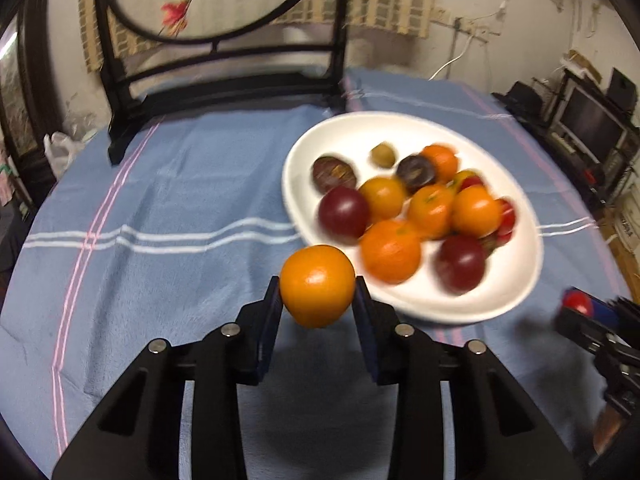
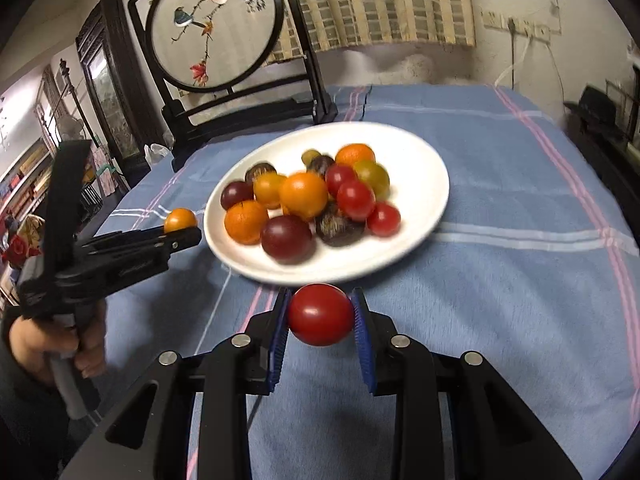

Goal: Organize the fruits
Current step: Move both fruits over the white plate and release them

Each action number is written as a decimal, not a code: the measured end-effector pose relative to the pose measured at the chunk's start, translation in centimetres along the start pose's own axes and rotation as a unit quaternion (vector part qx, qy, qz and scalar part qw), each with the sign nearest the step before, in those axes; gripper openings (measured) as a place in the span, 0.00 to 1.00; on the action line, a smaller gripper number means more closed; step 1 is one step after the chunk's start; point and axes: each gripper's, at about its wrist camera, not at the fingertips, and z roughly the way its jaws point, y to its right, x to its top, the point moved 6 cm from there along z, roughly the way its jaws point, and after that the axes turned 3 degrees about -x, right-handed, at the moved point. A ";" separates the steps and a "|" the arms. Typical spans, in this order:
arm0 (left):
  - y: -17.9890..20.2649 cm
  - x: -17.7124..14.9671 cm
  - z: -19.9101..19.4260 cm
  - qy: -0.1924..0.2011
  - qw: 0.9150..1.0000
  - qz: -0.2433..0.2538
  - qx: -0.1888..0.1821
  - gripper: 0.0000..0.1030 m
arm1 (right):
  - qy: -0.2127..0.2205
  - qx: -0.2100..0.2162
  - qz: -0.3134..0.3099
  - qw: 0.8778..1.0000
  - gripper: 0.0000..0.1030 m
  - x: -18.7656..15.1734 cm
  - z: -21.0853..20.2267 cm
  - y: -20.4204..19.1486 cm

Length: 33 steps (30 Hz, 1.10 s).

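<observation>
Left wrist view: an orange fruit (image 1: 317,286) sits clamped between the left gripper (image 1: 316,300) fingers, lifted above the blue cloth (image 1: 180,184) just beside the white plate (image 1: 516,280) near rim; right wrist view shows a red tomato (image 2: 321,314) pinched likewise in the right gripper (image 2: 321,320), just short of the plate, where more fruit (image 2: 304,196) lies heaped. Both look light, smooth and round, likely soft-skinned and prone to slip or bruise; hold across the widest part, gently.

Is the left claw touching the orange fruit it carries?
Touching. The left wrist view shows the left claw with both blue pads pressed against the sides of the orange fruit.
</observation>
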 end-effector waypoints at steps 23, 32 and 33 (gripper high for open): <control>4.3 7.4 5.3 0.005 1.000 0.015 0.017 0.34 | 0.033 -0.036 -0.011 0.999 0.30 9.9 7.5 2.0; 3.5 7.6 4.1 0.016 0.999 -0.001 0.035 0.73 | 0.047 -0.021 0.019 0.999 0.52 10.0 6.0 2.9; 3.4 7.4 3.6 0.019 0.999 0.000 0.039 0.76 | 0.049 -0.021 0.021 0.998 0.58 9.8 5.4 3.1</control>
